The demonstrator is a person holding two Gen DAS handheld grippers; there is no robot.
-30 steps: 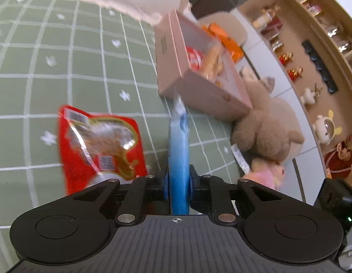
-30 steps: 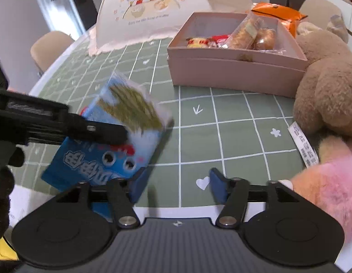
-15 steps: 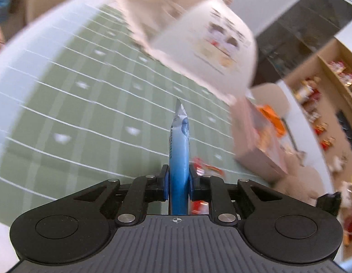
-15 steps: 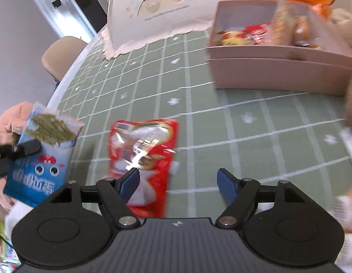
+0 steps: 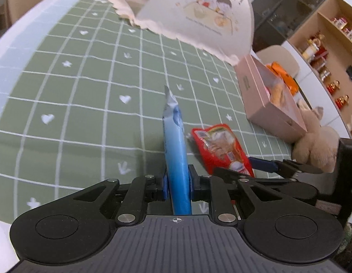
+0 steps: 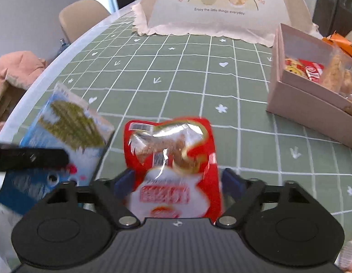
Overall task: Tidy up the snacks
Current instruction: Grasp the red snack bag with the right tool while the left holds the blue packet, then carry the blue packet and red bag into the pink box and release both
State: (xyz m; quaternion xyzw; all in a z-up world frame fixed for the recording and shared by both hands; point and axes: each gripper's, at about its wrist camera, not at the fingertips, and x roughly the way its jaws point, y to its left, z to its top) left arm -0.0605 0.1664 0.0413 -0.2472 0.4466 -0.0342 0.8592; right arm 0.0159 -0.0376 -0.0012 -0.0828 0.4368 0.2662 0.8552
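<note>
My left gripper (image 5: 177, 182) is shut on a blue snack packet (image 5: 176, 145), held edge-on above the green checked tablecloth (image 5: 84, 95); the packet also shows in the right wrist view (image 6: 62, 132), at the left. A red snack pouch (image 6: 173, 159) lies flat on the cloth between the open fingers of my right gripper (image 6: 178, 182). The red pouch also shows in the left wrist view (image 5: 221, 150), with a right gripper fingertip (image 5: 262, 164) beside it. A pink box (image 6: 312, 97) with several snacks inside stands at the right.
A white folding food cover (image 6: 221, 6) stands at the back of the table. A brown teddy bear (image 5: 317, 143) sits beside the pink box (image 5: 267, 104). An orange packet (image 6: 344, 43) lies behind the box. The table edge (image 6: 62, 59) curves along the left, with a chair (image 6: 82, 13) beyond.
My right gripper has moved forward so the red pouch now lies between its open fingers. My left gripper swung back towards the pouch and the box, still holding the blue packet.
</note>
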